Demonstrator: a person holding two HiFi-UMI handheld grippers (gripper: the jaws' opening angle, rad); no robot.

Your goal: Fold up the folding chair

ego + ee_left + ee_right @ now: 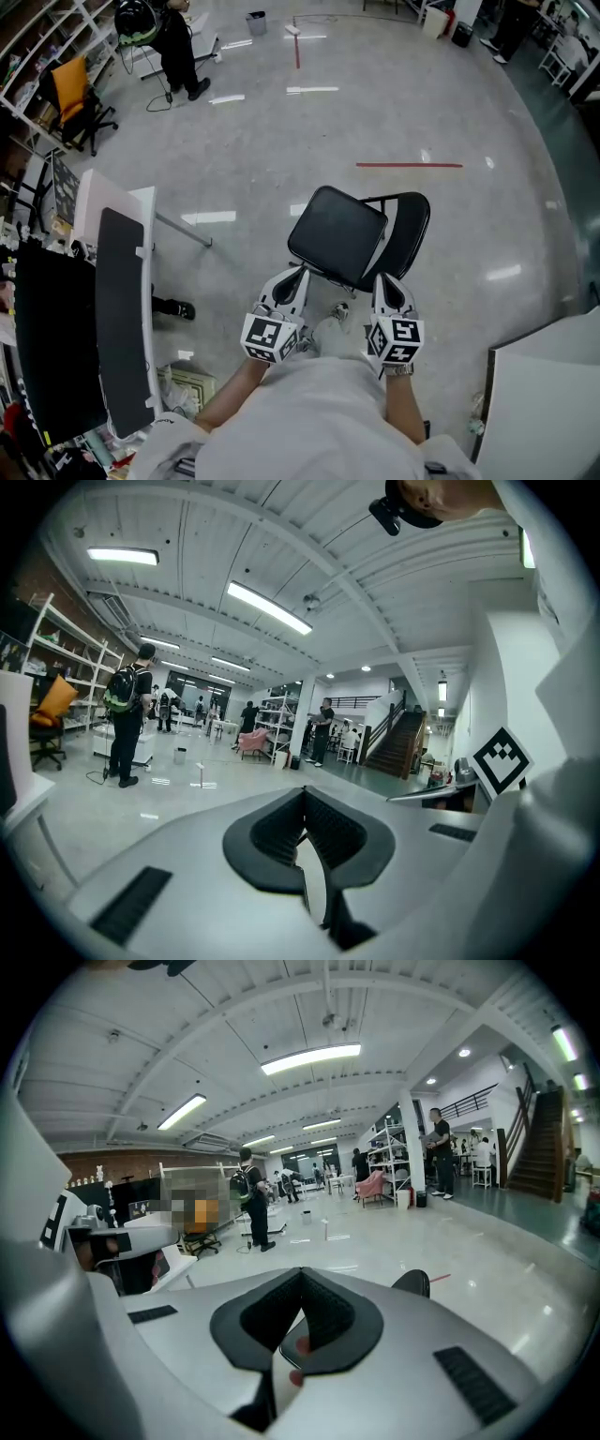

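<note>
A black folding chair stands unfolded on the grey floor in the head view, with its padded seat (336,234) toward me and its backrest (407,232) behind it to the right. My left gripper (300,272) is shut and empty, its tips just short of the seat's near left edge. My right gripper (382,278) is also shut and empty, close to the seat's near right corner. I cannot tell whether either touches the chair. The left gripper view shows only the closed left gripper (302,832) and the hall. Past the closed right gripper (300,1321), the backrest's top (411,1283) peeks out.
A white desk with a black panel (122,309) stands close on my left. A white board (544,394) is at lower right. A red tape line (409,165) crosses the floor beyond the chair. A person in black (178,47) and an orange office chair (73,92) are far left.
</note>
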